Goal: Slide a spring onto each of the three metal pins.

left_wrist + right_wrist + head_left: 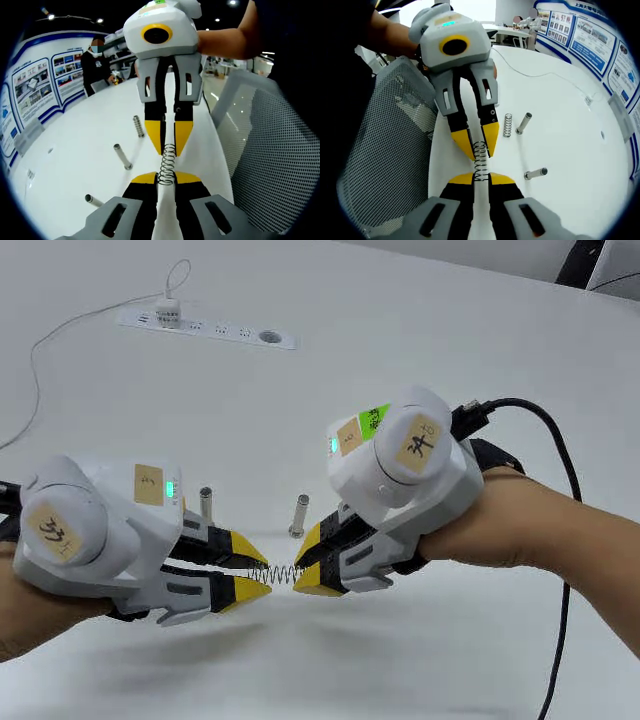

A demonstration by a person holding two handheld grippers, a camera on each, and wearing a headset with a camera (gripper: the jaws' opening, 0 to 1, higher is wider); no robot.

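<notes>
A small coil spring (282, 575) hangs level above the white table, stretched between my two grippers. My left gripper (264, 575) is shut on its left end and my right gripper (300, 575) on its right end, tip to tip. In the left gripper view the spring (168, 160) runs from my own jaws up to the right gripper (170, 145). Two bare metal pins (206, 502) (299, 515) stand upright just behind the grippers. Another spring (508, 125) stands upright beside a pin (524, 122); whether it sits on a pin I cannot tell.
A white power strip (210, 328) with a plugged charger and cable lies at the table's far side. A black cable (560, 455) runs from the right gripper past the forearm. A grey mesh chair (395, 150) stands beside the table.
</notes>
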